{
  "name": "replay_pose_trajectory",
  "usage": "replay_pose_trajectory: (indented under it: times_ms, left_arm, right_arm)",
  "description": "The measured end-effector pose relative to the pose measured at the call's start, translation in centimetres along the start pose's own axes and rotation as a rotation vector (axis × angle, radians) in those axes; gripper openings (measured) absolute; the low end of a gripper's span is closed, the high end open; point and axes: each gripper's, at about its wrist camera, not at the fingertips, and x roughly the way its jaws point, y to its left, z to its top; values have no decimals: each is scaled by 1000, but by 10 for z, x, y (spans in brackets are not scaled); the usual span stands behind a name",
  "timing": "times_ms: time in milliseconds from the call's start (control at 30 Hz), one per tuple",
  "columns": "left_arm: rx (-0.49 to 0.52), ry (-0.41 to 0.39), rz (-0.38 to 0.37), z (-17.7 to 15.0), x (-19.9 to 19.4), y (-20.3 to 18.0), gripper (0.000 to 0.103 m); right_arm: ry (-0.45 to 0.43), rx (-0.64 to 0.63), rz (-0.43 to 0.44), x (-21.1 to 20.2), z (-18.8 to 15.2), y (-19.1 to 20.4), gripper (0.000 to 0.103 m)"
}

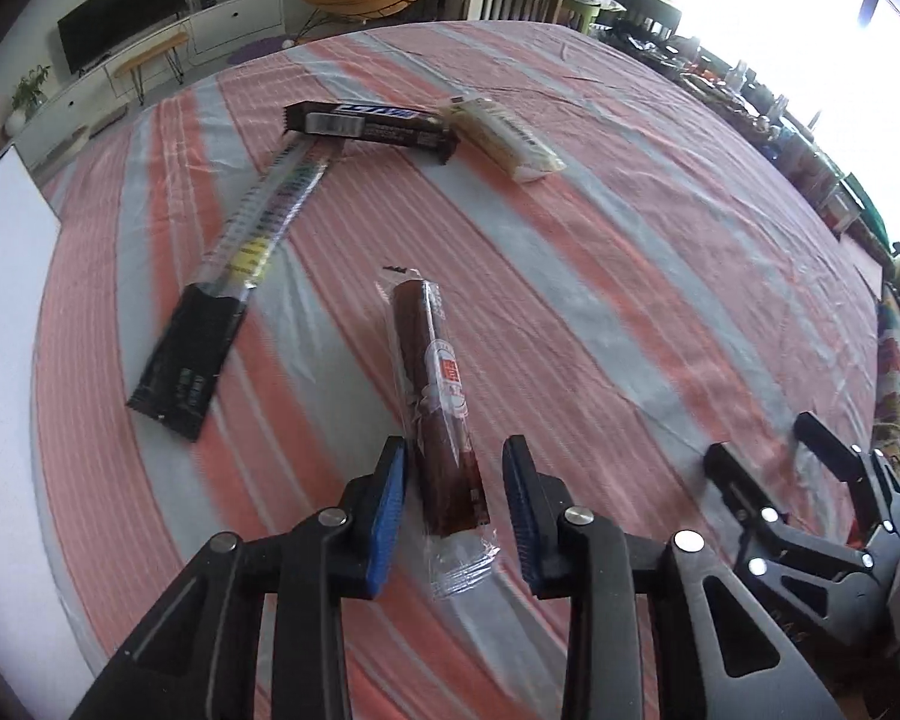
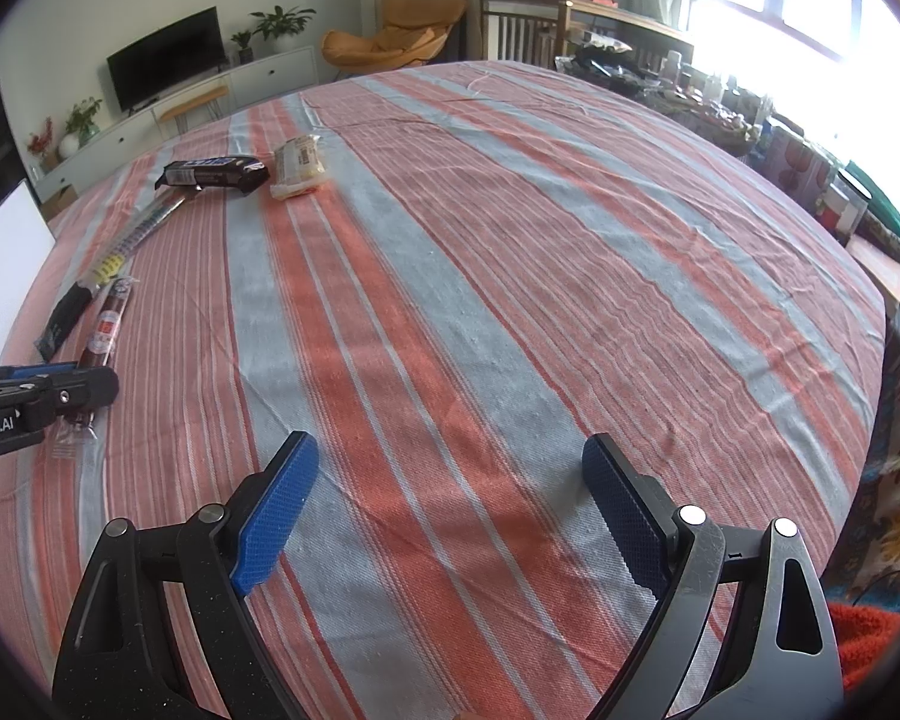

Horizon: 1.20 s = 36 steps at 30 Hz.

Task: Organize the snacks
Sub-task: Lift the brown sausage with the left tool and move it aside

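Left wrist view: we see the striped tablecloth [image 1: 630, 276] first, then the long black-ended snack pack [image 1: 222, 300] left of the sausage stick [image 1: 435, 384]. Our left gripper [image 1: 455, 492] straddles the sausage's near end, fingers narrowed, a gap showing on the right pad. Our right gripper [image 2: 450, 510], right of the sausage, stands wide over bare cloth.
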Motion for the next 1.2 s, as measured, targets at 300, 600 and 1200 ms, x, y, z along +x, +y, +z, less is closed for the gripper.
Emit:
replay_pose_trajectory:
  times_ms: [300,600,1200]
  left_arm:
    - [-58,-87,-39,17,-40,7,78]
    - [-209,-131,103,61,-61,84,79]
    - [-200,-22,207,79,24,102,25]
  right_arm:
    - [0,0,-1,0,0,0,92]
    - [-1,0,-1,0,0,0,92]
    - [-1,-1,1,0,0,2,93]
